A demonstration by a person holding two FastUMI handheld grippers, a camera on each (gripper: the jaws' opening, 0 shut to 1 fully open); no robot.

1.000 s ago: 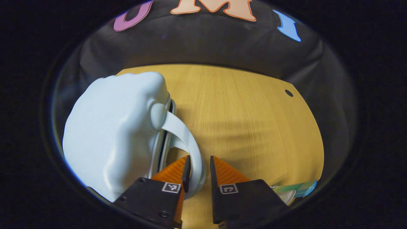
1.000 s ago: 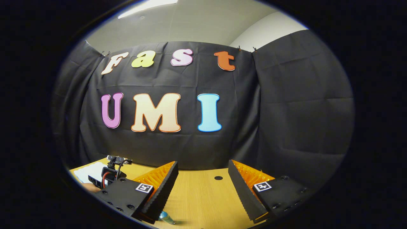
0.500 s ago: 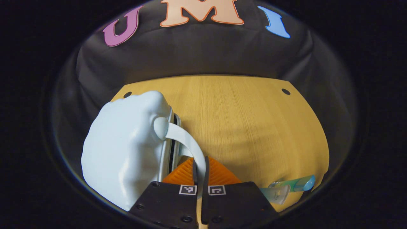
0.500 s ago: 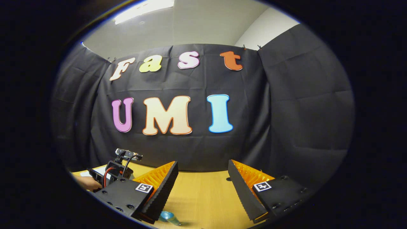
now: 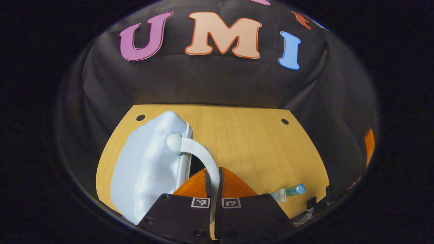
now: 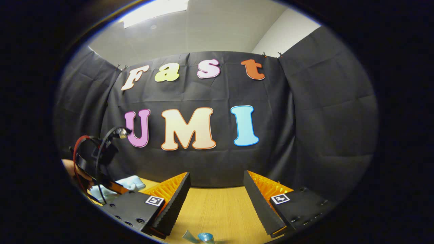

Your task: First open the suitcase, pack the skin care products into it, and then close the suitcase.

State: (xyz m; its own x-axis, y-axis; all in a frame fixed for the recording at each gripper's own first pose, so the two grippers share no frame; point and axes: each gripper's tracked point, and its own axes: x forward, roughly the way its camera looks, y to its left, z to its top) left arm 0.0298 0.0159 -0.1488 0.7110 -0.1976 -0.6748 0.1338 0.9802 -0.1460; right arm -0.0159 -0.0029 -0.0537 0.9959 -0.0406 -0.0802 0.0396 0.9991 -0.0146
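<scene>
A pale blue suitcase [image 5: 145,169] stands on the wooden surface [image 5: 251,149], its handle [image 5: 200,156] pinched in the left claw [image 5: 213,179]. The thin strap could slip free if tugged sideways. A skin care tube [image 5: 288,192] lies nearby; the right claw [image 6: 215,200] gapes wide, empty.

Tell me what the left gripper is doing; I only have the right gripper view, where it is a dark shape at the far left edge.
Observer: In the left gripper view, the left gripper is shut on the handle of the pale blue suitcase, with both fingers pressing the strap.
Operator: Is the suitcase open?
Observer: It lies on the table with a dark gap along its seam beside the handle. I cannot tell how far the lid is up.
Operator: Any skin care products nearby?
Observer: One tube with a blue cap lies on the table to the right of the fingers, outside the suitcase.
</scene>
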